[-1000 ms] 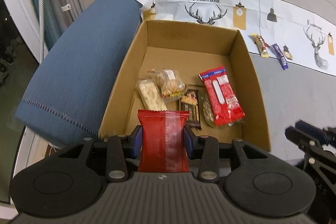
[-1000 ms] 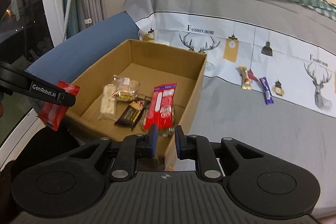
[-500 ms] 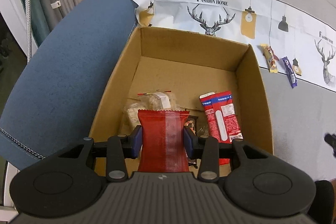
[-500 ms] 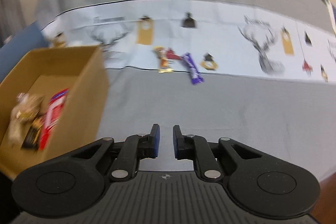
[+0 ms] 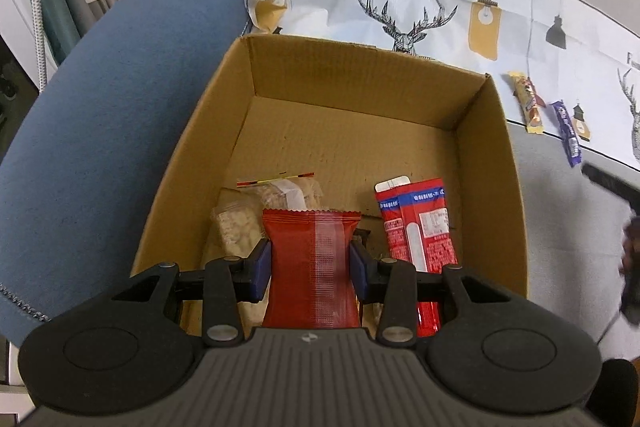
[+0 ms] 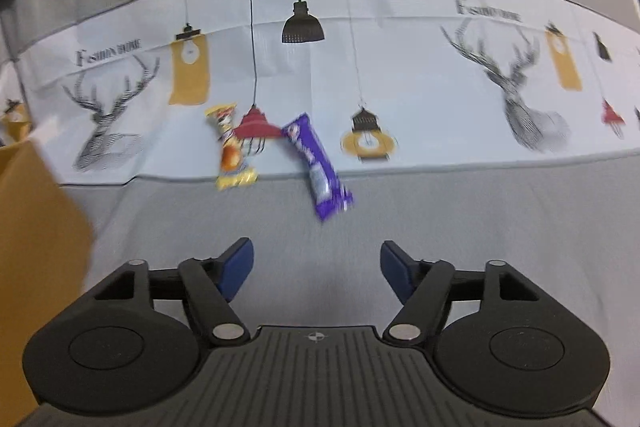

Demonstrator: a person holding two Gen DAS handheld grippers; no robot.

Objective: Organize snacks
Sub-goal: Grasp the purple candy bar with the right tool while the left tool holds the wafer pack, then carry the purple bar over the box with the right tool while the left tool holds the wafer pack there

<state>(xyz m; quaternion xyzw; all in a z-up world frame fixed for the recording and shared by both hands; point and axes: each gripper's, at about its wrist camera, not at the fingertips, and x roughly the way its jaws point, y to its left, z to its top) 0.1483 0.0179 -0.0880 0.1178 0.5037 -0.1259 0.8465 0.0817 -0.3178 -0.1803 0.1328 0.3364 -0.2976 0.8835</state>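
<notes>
The left gripper (image 5: 311,263) is clamped on a red snack packet (image 5: 311,267), its blue pads pressing both sides of the wrapper, which stands upright between them. The packet hangs over the near end of an open cardboard box (image 5: 486,163). Inside the box, on the near part of its floor, lie a pale cracker pack (image 5: 236,231), a clear bag of biscuits (image 5: 286,189) just behind it, and a long red-and-white packet (image 5: 418,227) toward the right wall; a dark wrapper shows only as a sliver behind the held packet. The far half of the box floor is bare cardboard. A blue cushion (image 5: 108,107) lies against the box's left side.

The right gripper (image 6: 316,267) is spread wide with nothing between its fingers, hovering above a grey bed cover (image 6: 480,219). Ahead of it, on the edge of a white cloth printed with deer heads and lamps (image 6: 420,75), lie a yellow snack bar (image 6: 230,147) and a purple snack bar (image 6: 316,163), near each other but apart. The purple one points roughly toward the gripper. This view is slightly blurred, and a corner of the box shows at its left edge.
</notes>
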